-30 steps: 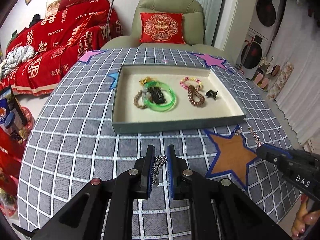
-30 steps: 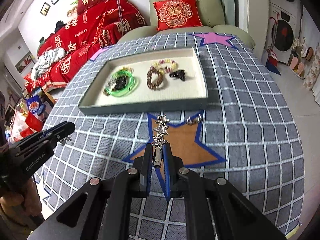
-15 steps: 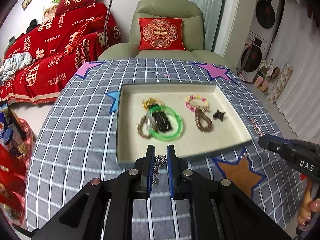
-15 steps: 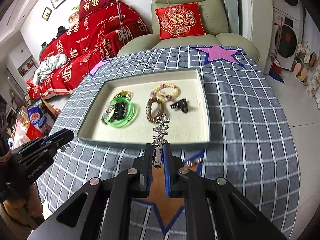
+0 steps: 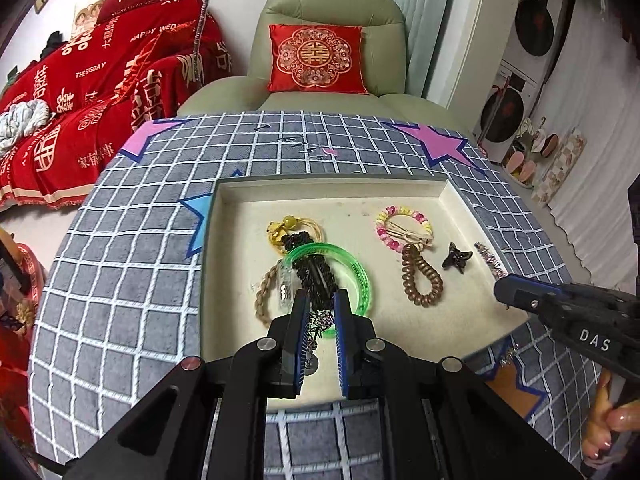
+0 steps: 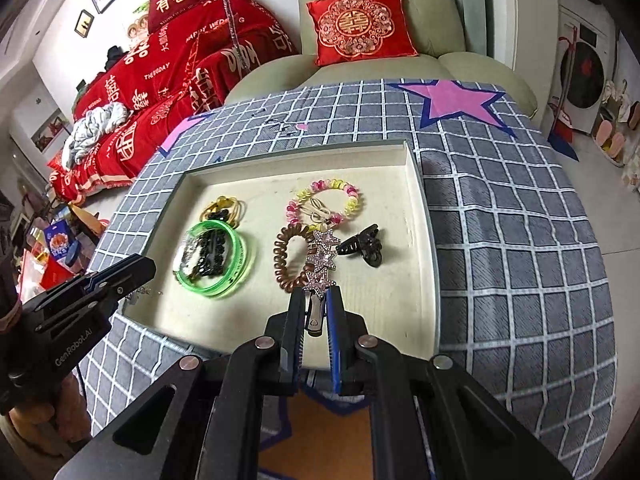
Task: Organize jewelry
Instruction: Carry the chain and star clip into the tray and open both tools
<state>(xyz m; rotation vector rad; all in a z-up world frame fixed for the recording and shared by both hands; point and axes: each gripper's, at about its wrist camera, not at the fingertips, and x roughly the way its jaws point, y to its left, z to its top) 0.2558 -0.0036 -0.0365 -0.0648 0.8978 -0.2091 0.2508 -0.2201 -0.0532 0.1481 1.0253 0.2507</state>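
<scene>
- Two grippers over shallow cream tray (image 6: 420, 216): right gripper (image 6: 316, 312) clamped on rigid pink rhinestone star hair clip (image 6: 320, 258), gripped by metal tail.
- Left gripper (image 5: 320, 316) pinches limp silver chain (image 5: 318, 322); light, snag-prone, dangling above tray.

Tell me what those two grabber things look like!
Both are black. The left gripper and right gripper each have two flat fingers with blue ridged pads, and angular black frames with round silver screws. White letters mark their sides: "DAS" on the right one, "GenRobot.AI" on the left.
</scene>
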